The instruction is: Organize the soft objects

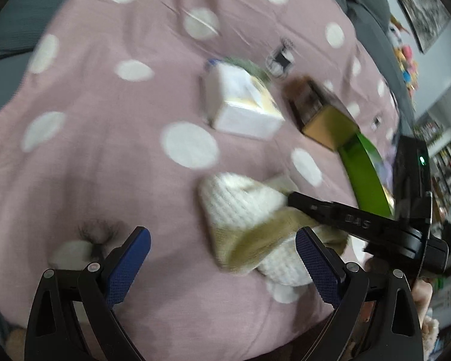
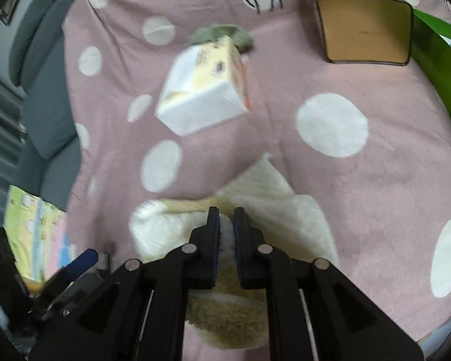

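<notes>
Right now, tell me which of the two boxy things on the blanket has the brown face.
The box nearest the green bin: tan-brown front, dark sides. The other, the tissue pack, is white and yellow, lying mid-blanket.

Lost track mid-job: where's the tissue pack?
The tissue pack lies centre of the pink blanket, beyond the cream knit, left of the brown box.

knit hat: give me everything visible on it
The knit hat is cream-white chunky ribbed knit with a tan-olive folded band and fuzzy lining at the opening. It lies crumpled and slack on the pink polka-dot blanket, near the tissue pack. The right gripper is shut on a fold of it; the left gripper is open beside it, not touching.
</notes>
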A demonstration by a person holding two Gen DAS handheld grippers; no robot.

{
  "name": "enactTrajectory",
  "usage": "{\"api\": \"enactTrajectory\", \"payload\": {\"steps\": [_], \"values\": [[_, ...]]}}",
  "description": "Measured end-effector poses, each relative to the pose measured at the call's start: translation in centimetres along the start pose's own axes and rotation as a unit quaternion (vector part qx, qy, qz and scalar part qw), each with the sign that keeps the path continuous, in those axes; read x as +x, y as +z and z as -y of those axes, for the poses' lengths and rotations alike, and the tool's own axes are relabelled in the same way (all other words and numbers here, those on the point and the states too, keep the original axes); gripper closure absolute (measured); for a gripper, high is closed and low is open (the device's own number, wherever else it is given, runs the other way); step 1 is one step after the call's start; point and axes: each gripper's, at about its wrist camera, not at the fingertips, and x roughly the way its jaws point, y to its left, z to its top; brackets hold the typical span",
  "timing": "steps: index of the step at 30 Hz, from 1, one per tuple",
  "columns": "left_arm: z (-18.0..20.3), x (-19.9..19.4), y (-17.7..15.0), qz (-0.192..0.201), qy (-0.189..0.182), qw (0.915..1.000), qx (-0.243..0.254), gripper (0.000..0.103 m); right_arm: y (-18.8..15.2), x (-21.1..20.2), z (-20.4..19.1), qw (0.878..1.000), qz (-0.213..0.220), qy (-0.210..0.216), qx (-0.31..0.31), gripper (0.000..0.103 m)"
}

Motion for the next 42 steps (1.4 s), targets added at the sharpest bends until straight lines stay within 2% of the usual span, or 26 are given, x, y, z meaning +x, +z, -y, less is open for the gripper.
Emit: {"api": "enactTrajectory", "payload": {"steps": [2,3,4,7,8,10,11,14,19,22,23,25,27,30,32,33,42], "values": [[0.9,1.5,-0.2,-0.022,-0.005,0.9997,0.007,0.006,-0.1,0.1,0.9,0.999,-0.012,0.024,0.024,0.088],[1.3,2.1,-0.4,-0.031,-0.003,0.9995,0.011,0.006,-0.1,-0.1,1.4,0.999,-0.014,0.032,0.040,0.081],[1.6,2.5,-0.5,-0.035,-0.002,0.9993,0.014,0.006,-0.2,-0.5,1.9,0.998,-0.012,0.037,0.051,0.066],[2.4,3.3,-0.9,-0.049,-0.005,0.9984,0.028,0.006,-0.5,-2.9,2.5,0.997,0.015,0.034,0.060,0.033],[2.5,3.4,-0.9,-0.052,-0.005,0.9982,0.031,0.006,-0.6,-3.7,2.6,0.997,0.023,0.030,0.061,0.030],[2.7,3.8,-1.2,-0.057,-0.006,0.9977,0.035,0.006,-1.1,-5.3,3.1,0.997,0.032,0.021,0.070,0.014],[2.7,3.9,-1.2,-0.060,-0.006,0.9976,0.036,0.006,-1.4,-5.5,3.4,0.997,0.033,0.019,0.073,0.013],[2.9,4.2,-1.4,-0.057,0.001,0.9974,0.043,0.006,-2.4,-5.9,3.9,0.996,0.030,0.021,0.076,0.012],[3.3,4.5,-1.3,-0.057,-0.004,0.9971,0.049,0.006,-3.2,-3.3,4.8,0.994,-0.007,0.045,0.099,0.012],[3.6,4.8,-1.3,-0.058,-0.016,0.9970,0.048,0.006,-3.2,-2.6,4.4,0.995,0.001,0.042,0.090,0.013],[3.8,4.9,-1.3,-0.060,-0.020,0.9967,0.050,0.009,-3.1,-2.5,4.2,0.995,0.003,0.041,0.087,0.014],[4.1,5.0,-1.3,-0.060,-0.024,0.9963,0.057,0.020,-3.0,-2.1,3.7,0.995,-0.004,0.060,0.080,0.029],[4.4,5.0,-1.4,-0.061,-0.039,0.9958,0.057,0.037,-3.0,-1.1,3.2,0.993,-0.024,0.091,0.078,0.033],[4.6,4.9,-1.7,-0.067,-0.058,0.9944,0.057,0.054,-3.2,-0.7,2.3,0.994,-0.017,0.081,0.066,0.044],[5.0,4.4,-1.8,-0.063,-0.060,0.9941,0.065,0.058,-3.2,-0.7,1.9,0.995,-0.017,0.078,0.063,0.051],[5.1,4.1,-1.8,-0.059,-0.057,0.9945,0.066,0.060,-3.2,-0.8,1.7,0.993,-0.019,0.095,0.062,0.060],[6.1,-0.7,-1.5,-0.005,-0.041,0.9958,0.081,0.063,-3.5,-3.7,-0.8,0.991,0.016,0.125,0.036,0.063]]}}
